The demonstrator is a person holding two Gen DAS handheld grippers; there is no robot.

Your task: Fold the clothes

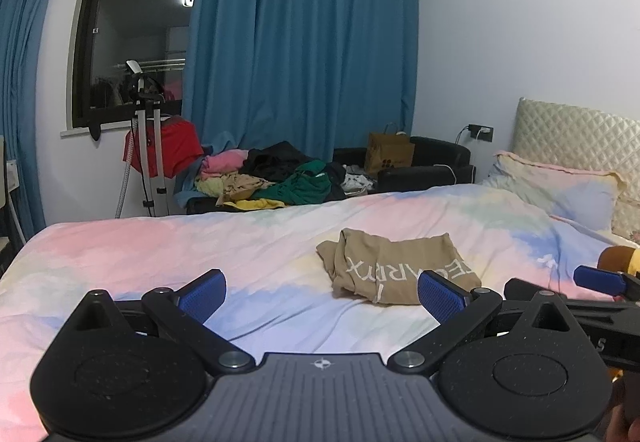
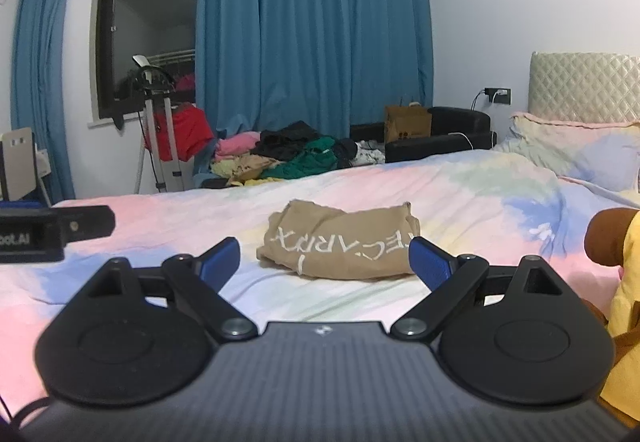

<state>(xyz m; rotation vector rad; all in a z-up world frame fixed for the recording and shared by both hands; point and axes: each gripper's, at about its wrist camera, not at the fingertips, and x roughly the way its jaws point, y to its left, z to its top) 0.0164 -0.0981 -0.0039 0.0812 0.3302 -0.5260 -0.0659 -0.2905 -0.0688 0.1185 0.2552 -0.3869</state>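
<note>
A folded tan garment [image 2: 340, 242] with white lettering is lying on the pastel bedspread [image 1: 160, 254], roughly in the middle of the bed. The right gripper [image 2: 325, 262] is hovering near the bed's near edge with its blue pads [image 2: 220, 260] standing wide apart and nothing between them; the garment is sitting just beyond the fingertips, almost centred in the gap, its right edge lying close behind the right pad without any clear contact. The left gripper [image 1: 325, 296] is also standing with its jaws spread and empty; from its camera the garment [image 1: 396, 266] is lying ahead and to the right, its near right corner partly hidden behind the right pad [image 1: 440, 300], while the left pad is sitting over bare bedspread. The two tools are working side by side: the right one's blue fingertip is showing at the right edge of the left view, and the left one's black body is showing at the left edge of the right view. On the far side of the bed a heap of clothes [image 1: 276, 178] in pink, black, green and yellow is piling against the blue curtain [image 1: 304, 42], well apart from the garment. A pillow [image 1: 560, 186] is lying at the far right, by the quilted headboard [image 1: 580, 134].
</note>
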